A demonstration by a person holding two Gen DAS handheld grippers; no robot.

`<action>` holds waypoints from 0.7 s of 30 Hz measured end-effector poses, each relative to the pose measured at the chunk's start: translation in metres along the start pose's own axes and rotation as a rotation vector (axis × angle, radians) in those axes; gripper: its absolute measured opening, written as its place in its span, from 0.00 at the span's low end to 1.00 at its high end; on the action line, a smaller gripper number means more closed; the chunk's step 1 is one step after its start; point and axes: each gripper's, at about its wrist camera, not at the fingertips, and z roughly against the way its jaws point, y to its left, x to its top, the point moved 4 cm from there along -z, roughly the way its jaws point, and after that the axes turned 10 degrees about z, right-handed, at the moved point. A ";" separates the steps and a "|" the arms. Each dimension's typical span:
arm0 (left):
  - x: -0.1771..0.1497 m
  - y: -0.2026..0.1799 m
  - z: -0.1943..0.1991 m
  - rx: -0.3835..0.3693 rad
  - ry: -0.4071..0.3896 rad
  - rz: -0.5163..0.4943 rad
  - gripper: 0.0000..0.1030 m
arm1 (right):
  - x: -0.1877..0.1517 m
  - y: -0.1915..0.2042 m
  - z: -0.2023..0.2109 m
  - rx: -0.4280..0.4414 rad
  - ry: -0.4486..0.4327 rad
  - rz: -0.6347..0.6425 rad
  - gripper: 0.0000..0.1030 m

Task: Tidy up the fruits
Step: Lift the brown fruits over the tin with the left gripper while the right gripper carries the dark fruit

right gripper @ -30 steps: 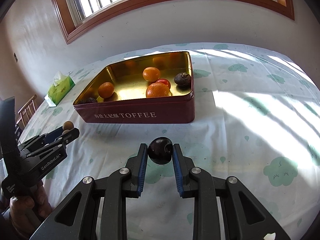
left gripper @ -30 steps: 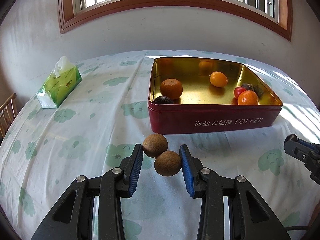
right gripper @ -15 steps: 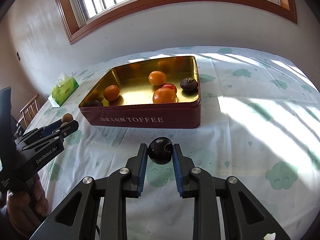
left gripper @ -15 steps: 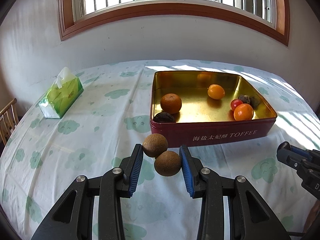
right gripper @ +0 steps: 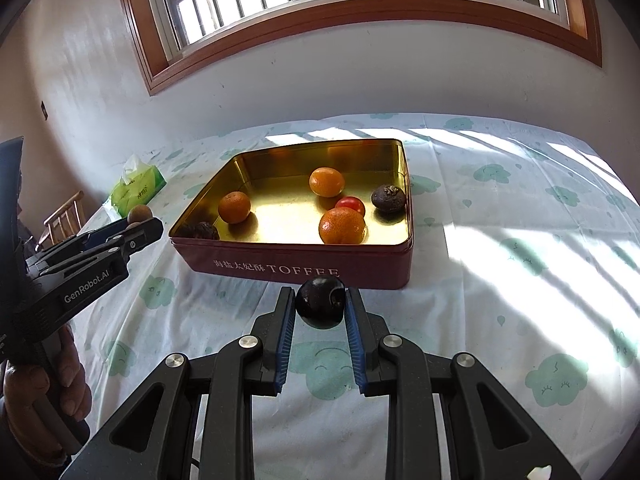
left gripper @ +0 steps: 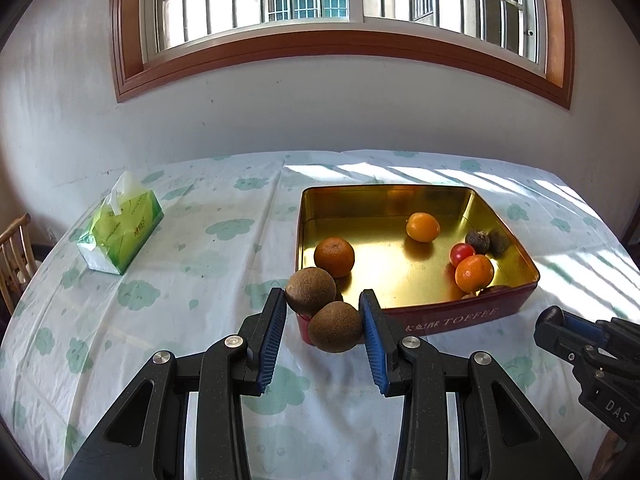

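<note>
A green tissue pack [left gripper: 122, 228] sits at left on the tabletop [left gripper: 208, 280]. At center, the left gripper [left gripper: 323, 312] clamps two brown fruits [left gripper: 320, 308]; the right gripper [right gripper: 320, 306] pinches a dark fruit [right gripper: 321, 300], both before the red "TOFFEE" tin [right gripper: 304, 268] holding oranges [right gripper: 342, 226].

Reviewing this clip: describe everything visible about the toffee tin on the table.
The toffee tin is a shallow, lidless rectangular metal box, dark red outside with pale Chinese characters and "TOFFEE" on its front wall, shiny gold inside. It sits flat on the cloud-print tablecloth, partly sunlit. Inside lie three orange citrus fruits, a small red fruit and several dark wrinkled fruits, loosely scattered. Neither gripper touches it.
</note>
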 end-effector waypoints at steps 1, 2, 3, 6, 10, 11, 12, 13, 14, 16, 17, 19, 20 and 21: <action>0.004 0.000 -0.001 -0.001 -0.003 0.004 0.38 | 0.003 0.000 0.000 -0.002 -0.005 0.003 0.23; 0.008 0.000 -0.002 0.000 -0.007 0.005 0.38 | 0.006 0.000 0.000 -0.004 -0.010 0.006 0.23; 0.011 -0.001 -0.004 0.002 -0.012 0.004 0.38 | 0.010 0.000 0.000 -0.006 -0.014 0.008 0.23; 0.020 -0.003 -0.011 0.009 -0.017 -0.006 0.38 | 0.019 -0.002 -0.004 -0.012 -0.025 0.011 0.23; 0.031 -0.006 -0.023 0.018 -0.020 -0.018 0.38 | 0.032 -0.008 -0.010 -0.019 -0.034 0.011 0.23; 0.033 -0.005 -0.026 0.021 -0.021 -0.019 0.38 | 0.035 -0.010 -0.013 -0.024 -0.034 0.014 0.23; 0.035 -0.005 -0.030 0.023 -0.018 -0.017 0.38 | 0.037 -0.012 -0.016 -0.026 -0.033 0.016 0.23; 0.037 -0.004 -0.034 0.020 -0.014 -0.013 0.38 | 0.039 -0.014 -0.019 -0.028 -0.029 0.014 0.23; 0.039 -0.003 -0.037 0.013 -0.009 -0.008 0.38 | 0.040 -0.016 -0.022 -0.028 -0.027 0.010 0.23; 0.041 -0.001 -0.044 0.013 -0.001 -0.001 0.38 | 0.042 -0.019 -0.028 -0.032 -0.022 0.006 0.23; 0.041 0.000 -0.048 0.013 0.004 0.000 0.38 | 0.042 -0.021 -0.031 -0.033 -0.019 0.005 0.23; 0.042 0.000 -0.056 0.006 0.020 0.000 0.38 | 0.043 -0.023 -0.037 -0.033 -0.010 0.005 0.23; 0.041 -0.001 -0.059 0.005 0.026 -0.001 0.38 | 0.043 -0.024 -0.040 -0.035 -0.006 0.007 0.23; 0.040 -0.001 -0.062 0.007 0.029 -0.004 0.38 | 0.043 -0.024 -0.043 -0.037 -0.002 0.009 0.23</action>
